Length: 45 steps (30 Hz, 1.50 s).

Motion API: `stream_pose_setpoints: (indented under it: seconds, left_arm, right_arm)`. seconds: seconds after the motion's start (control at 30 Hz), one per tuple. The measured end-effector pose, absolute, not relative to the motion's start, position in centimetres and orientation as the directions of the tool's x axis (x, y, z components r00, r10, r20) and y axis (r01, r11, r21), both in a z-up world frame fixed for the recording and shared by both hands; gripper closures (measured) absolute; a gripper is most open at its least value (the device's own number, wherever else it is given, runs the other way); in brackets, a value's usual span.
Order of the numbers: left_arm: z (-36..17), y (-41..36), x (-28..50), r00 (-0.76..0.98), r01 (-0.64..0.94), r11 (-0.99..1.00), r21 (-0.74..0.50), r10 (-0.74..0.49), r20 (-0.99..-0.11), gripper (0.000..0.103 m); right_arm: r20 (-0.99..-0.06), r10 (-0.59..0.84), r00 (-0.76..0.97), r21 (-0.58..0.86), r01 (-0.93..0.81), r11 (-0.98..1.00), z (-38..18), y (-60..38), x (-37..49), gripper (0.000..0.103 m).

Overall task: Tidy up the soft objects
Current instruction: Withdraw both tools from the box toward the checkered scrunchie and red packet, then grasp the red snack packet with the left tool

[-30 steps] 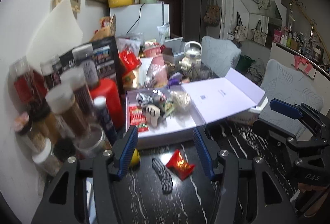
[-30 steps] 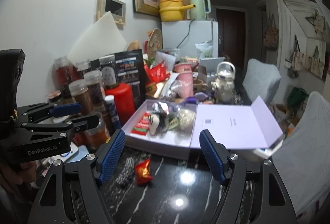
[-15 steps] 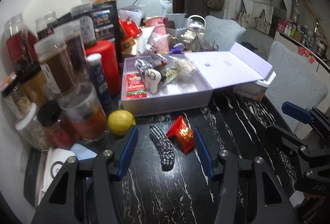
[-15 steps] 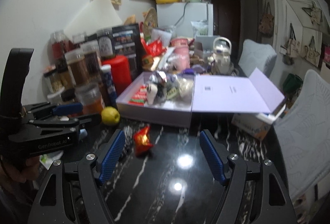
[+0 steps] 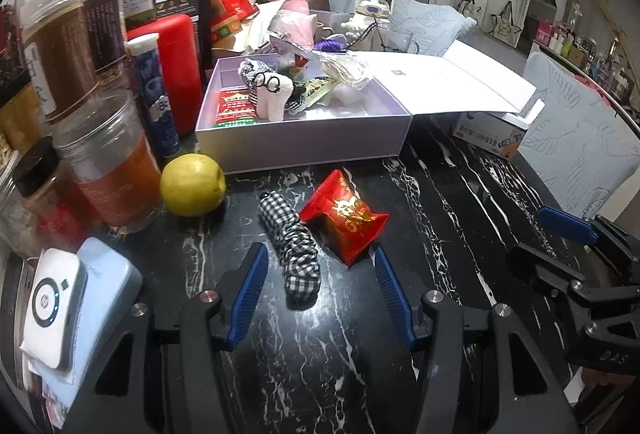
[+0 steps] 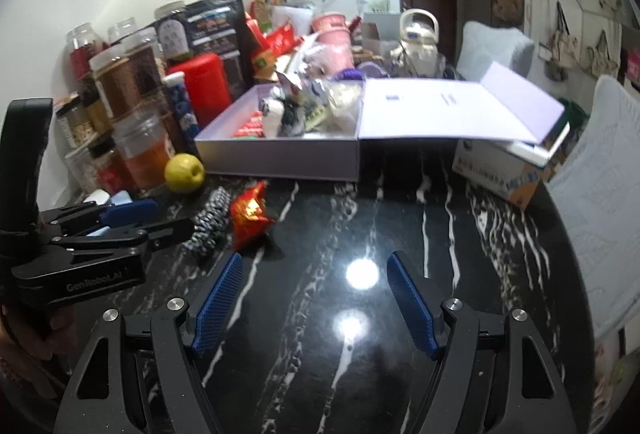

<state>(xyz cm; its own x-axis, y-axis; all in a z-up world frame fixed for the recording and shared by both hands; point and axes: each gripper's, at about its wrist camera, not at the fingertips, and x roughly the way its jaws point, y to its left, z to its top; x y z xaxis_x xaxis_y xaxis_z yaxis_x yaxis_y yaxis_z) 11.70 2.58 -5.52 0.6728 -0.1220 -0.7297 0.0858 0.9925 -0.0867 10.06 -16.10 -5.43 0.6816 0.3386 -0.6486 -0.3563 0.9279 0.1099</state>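
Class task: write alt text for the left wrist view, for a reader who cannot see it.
The open left gripper straddles a checked fabric scrunchie on a black marble table, a red snack packet beside it. Behind sit a yellow fruit and an open lilac box.

Glossy black marble-look tabletop (image 6: pixel 400 234), white-veined, mirroring lamp glare. Soft woven checked cloth scrunchie (image 5: pixel 294 250). Crinkled shiny red foil packet (image 5: pixel 346 214). Smooth, matt lilac cardboard box (image 5: pixel 304 144). Waxy yellow fruit (image 5: pixel 193 184). Clear plastic jars (image 5: pixel 108 162). Ribbed blue rubbery pads (image 6: pixel 218 300) on matt black plastic fingers with bright metal screws. Quilted pale fabric on chair cushion (image 5: pixel 580 130).
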Motion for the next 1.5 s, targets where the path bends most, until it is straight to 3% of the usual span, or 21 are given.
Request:
stream_pose_setpoints:
  seconds: [0.53,1.07,1.1,1.13,1.4,1.5]
  left_arm:
    - [-7.2,0.1,16.5,0.632,0.139,0.975,-0.173,-0.222,-0.742,0.048]
    - [-10.0,-0.4,19.9,0.561,0.061,0.99,-0.126,-0.139,-0.816,0.048]
    - [-9.9,-0.4,19.9,0.569,0.063,0.99,-0.125,-0.139,-0.811,0.058]
    - [-9.8,-0.5,19.9,0.577,0.064,0.991,-0.116,-0.131,-0.806,0.06]
    - [-7.8,-0.8,18.1,0.628,0.12,0.984,-0.128,-0.175,-0.758,0.063]
    - [-6.7,-0.8,17.1,0.649,0.134,0.983,-0.126,-0.183,-0.739,0.071]
  right_arm:
    - [-0.672,0.319,0.668,0.127,-0.32,0.939,-6.8,-18.1,13.1,0.028]
    - [-0.685,0.311,0.659,0.138,-0.301,0.943,-7.4,-19.0,14.8,0.028]
    - [-0.685,0.311,0.659,0.138,-0.301,0.944,-7.4,-19.0,14.7,0.028]
    - [-0.685,0.309,0.659,0.137,-0.3,0.944,-7.4,-19.1,14.6,0.028]
    - [-0.69,0.294,0.661,0.131,-0.285,0.949,-7.4,-19.3,14.2,0.028]
    - [-0.688,0.297,0.662,0.134,-0.287,0.949,-7.3,-19.1,13.9,0.028]
